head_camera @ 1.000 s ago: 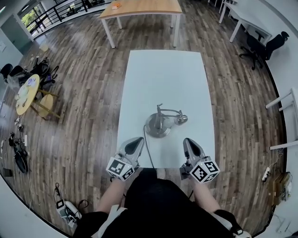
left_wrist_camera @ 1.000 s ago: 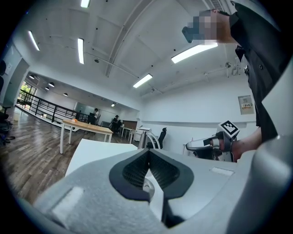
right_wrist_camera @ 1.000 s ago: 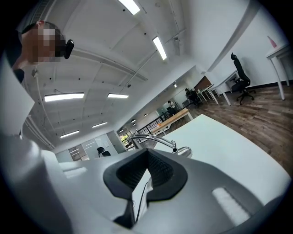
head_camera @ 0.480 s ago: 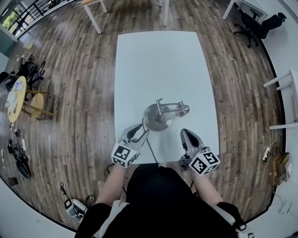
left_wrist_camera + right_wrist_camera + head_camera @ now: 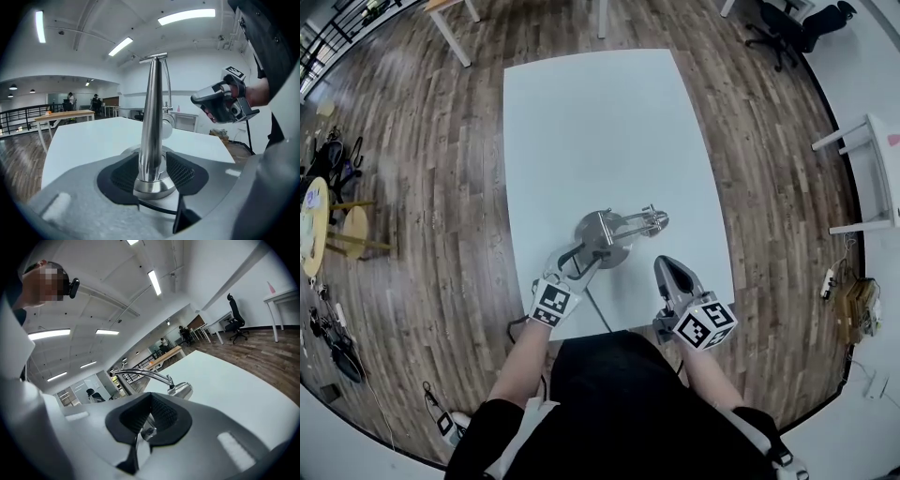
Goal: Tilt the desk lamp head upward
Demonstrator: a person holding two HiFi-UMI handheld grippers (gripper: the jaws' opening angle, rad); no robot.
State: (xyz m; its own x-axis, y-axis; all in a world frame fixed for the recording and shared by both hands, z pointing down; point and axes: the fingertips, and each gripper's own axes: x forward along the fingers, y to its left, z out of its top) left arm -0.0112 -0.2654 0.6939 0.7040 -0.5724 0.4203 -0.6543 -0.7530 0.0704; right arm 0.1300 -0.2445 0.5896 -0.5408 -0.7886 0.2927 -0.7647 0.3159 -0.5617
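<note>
While left tongs (image 5: 583,263), just opened, straddle the lamp post (image 5: 152,117) near the table edge (image 5: 633,319), right tongs (image 5: 667,267) sit closed.

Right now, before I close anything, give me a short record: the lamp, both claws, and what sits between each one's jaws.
lamp: silver desk lamp, upright on the white table
lamp head: at the arm's end, right of the post in the head view
left claw: open, jaws just been opening; they straddle the post low down, pads not pressing
right claw: shut, nothing held, by the table's near edge, right of the lamp
task state: lamp head not yet touched
</note>
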